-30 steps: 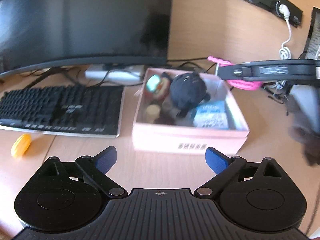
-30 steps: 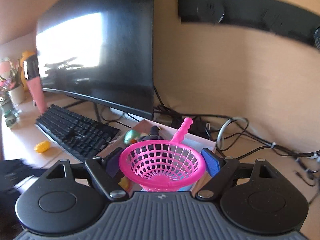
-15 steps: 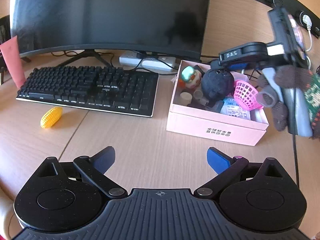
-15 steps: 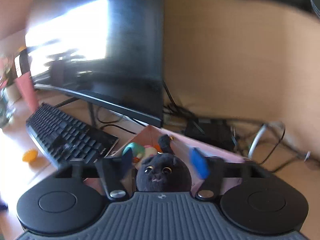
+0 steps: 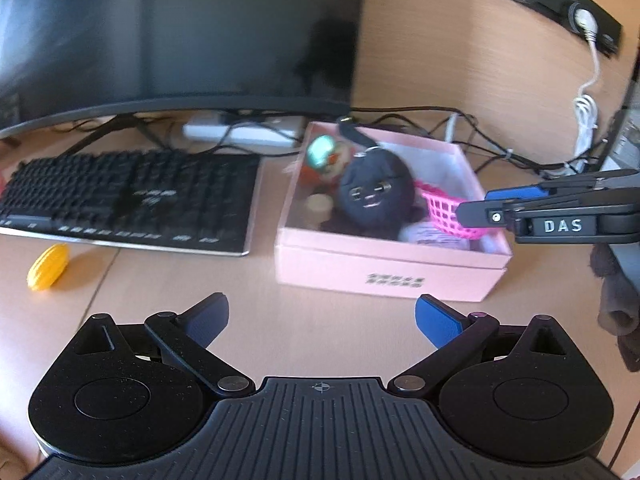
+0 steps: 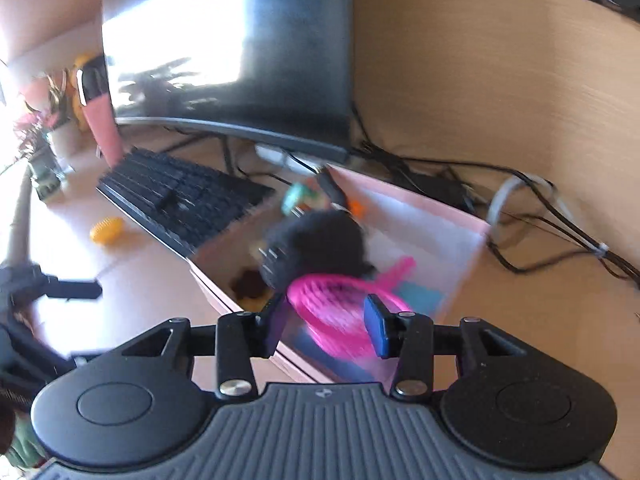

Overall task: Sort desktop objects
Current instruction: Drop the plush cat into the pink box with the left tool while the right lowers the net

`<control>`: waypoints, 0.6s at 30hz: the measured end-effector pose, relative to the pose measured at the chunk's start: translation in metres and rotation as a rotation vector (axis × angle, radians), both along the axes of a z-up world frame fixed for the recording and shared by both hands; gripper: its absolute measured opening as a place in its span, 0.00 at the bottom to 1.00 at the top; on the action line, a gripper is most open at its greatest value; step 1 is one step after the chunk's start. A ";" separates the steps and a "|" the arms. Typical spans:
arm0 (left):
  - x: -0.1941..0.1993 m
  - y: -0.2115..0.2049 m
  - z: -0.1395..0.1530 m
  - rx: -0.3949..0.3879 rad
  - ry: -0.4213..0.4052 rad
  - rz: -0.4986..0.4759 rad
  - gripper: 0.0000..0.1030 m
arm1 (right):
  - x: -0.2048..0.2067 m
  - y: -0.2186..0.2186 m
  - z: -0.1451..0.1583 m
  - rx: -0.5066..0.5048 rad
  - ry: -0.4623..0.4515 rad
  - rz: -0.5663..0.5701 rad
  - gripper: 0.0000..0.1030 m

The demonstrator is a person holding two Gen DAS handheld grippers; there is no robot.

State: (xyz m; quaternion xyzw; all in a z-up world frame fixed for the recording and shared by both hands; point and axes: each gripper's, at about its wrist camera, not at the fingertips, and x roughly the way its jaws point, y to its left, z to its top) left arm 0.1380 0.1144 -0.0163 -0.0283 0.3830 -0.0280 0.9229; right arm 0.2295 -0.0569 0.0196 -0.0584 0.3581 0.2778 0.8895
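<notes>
Right hand-held gripper clamps the pink basket over the pink box; left hand-held gripper gapes apart.

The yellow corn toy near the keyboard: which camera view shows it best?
The left wrist view: the yellow corn toy lies whole on the desk in front of the keyboard, its ridges visible. The right wrist view shows only a small, blurred yellow blob.

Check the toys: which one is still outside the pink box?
The yellow corn toy. It lies on the desk in front of the keyboard, while the black plush, pink basket and the others sit inside the pink box.
</notes>
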 end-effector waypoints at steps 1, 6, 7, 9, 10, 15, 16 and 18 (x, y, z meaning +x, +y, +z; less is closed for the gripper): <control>0.000 -0.004 0.000 -0.002 0.000 -0.009 0.99 | 0.000 -0.004 0.000 0.000 0.002 -0.014 0.44; -0.004 -0.008 -0.001 0.001 0.015 -0.016 1.00 | 0.011 0.001 0.011 0.030 -0.057 -0.043 0.73; -0.005 -0.006 -0.001 0.002 0.018 -0.011 1.00 | 0.018 0.007 0.013 0.049 -0.053 -0.040 0.75; -0.009 -0.002 -0.001 0.005 0.025 0.007 1.00 | 0.037 0.023 0.013 0.080 -0.026 -0.041 0.78; -0.011 0.002 -0.001 0.006 0.028 0.019 1.00 | 0.048 0.033 0.011 0.085 -0.012 -0.051 0.81; -0.024 0.023 -0.001 0.006 0.041 0.089 1.00 | 0.098 0.070 -0.028 0.038 0.206 -0.088 0.87; -0.026 0.028 -0.003 0.007 0.046 0.105 1.00 | 0.100 0.073 -0.037 0.033 0.224 -0.091 0.78; -0.029 0.038 -0.005 0.006 0.055 0.138 1.00 | 0.095 0.077 -0.039 -0.006 0.168 -0.072 0.75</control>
